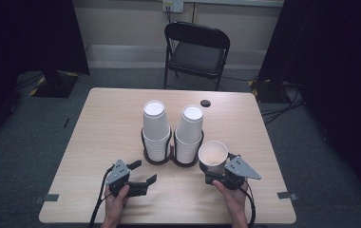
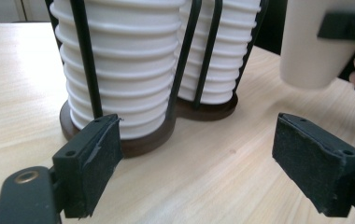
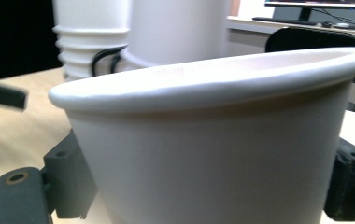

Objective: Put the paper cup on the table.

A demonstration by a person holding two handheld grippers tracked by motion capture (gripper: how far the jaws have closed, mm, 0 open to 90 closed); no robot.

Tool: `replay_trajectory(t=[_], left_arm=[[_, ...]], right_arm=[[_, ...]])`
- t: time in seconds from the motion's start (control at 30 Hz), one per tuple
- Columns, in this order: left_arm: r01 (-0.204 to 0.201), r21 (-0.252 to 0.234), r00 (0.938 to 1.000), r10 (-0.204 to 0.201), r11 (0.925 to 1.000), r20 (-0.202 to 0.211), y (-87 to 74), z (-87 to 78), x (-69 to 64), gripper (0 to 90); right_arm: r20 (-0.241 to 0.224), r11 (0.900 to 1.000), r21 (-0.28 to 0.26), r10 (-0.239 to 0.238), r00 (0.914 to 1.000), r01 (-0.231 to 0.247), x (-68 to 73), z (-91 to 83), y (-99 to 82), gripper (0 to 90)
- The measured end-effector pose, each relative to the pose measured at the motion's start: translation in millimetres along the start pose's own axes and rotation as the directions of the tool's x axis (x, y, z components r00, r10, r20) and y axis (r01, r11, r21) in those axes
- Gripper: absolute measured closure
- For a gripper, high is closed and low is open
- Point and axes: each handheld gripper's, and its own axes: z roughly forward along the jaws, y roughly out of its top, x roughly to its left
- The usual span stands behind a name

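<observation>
Holding the paper cup (image 1: 213,157) upright in our right gripper (image 1: 218,172) beside the cup holder (image 1: 171,159), we keep pressure gentle; our left gripper (image 1: 143,173) gapes empty.

matt white paper cup (image 3: 213,140), pale wood-grain table (image 1: 107,128), black wire holder (image 2: 185,60), rough tongs pads (image 2: 98,161)

In the right gripper view the held paper cup (image 3: 213,154) runs off the bottom edge and hides the inner faces of the pads (its base too). The two cup stacks (image 2: 133,60) in the left gripper view are cut off along the top. Both forearms leave the high view's bottom edge.
</observation>
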Motion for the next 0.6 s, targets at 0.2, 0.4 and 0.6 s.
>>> replay_trajectory(t=[0.2, 0.4, 0.6], left_arm=[[-0.031, -0.01, 0.9991, 0.03, 0.9995, -0.028, -3.7, -0.5, -3.8, 15.6], [-0.05, -0.044, 0.9964, 0.047, 0.9978, -0.07, -5.3, -2.4, -8.5, 15.6], [-0.042, -0.104, 0.9958, 0.033, 0.9937, -0.085, -8.3, -7.4, -9.3, 15.6]], right_arm=[[0.047, 0.9974, -0.023, 0.069, 0.9965, -0.068, -21.0, 6.6, 4.1, 11.5], [0.08, 0.9956, 0.004, 0.093, 0.9924, -0.094, -35.0, 21.4, 5.9, 11.3], [0.097, 0.994, 0.008, 0.108, 0.9894, -0.109, -48.6, 40.8, 10.2, 11.2]])
